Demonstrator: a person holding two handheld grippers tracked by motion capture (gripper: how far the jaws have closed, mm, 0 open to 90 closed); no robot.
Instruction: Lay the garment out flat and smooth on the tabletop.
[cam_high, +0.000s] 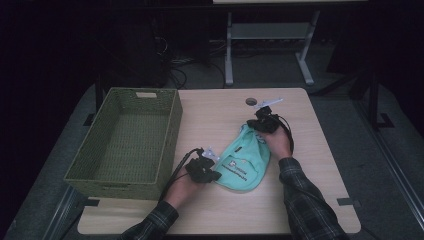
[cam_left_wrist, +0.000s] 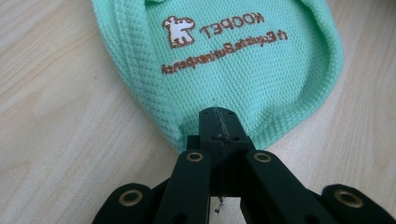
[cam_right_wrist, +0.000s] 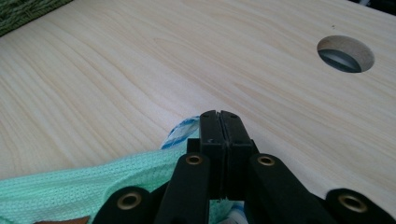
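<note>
Both claws grip one mint-green mesh garment (cam_high: 244, 159) lying on the tabletop (cam_high: 210, 115). From the high view, the left claw (cam_high: 212, 175) is clamped on the garment's near-left edge, while the right claw (cam_high: 256, 128) pinches its far end; a green woven basket (cam_high: 95, 150) stands on the tabletop's left side, just beside the left claw and apart from the garment.

Seen from the left gripper view, the left claw (cam_left_wrist: 218, 116) has its jaws closed tight on the garment's (cam_left_wrist: 224, 60) hemmed edge, with printed lettering and a small dog logo (cam_left_wrist: 180, 30) farther up the fabric.

Seen from the right gripper view, the right claw (cam_right_wrist: 220, 119) is pressed shut on a fold of the garment (cam_right_wrist: 84, 186) with a pale blue label (cam_right_wrist: 182, 130) at its tip, and a round cable hole (cam_right_wrist: 345, 53) lies beyond.
</note>
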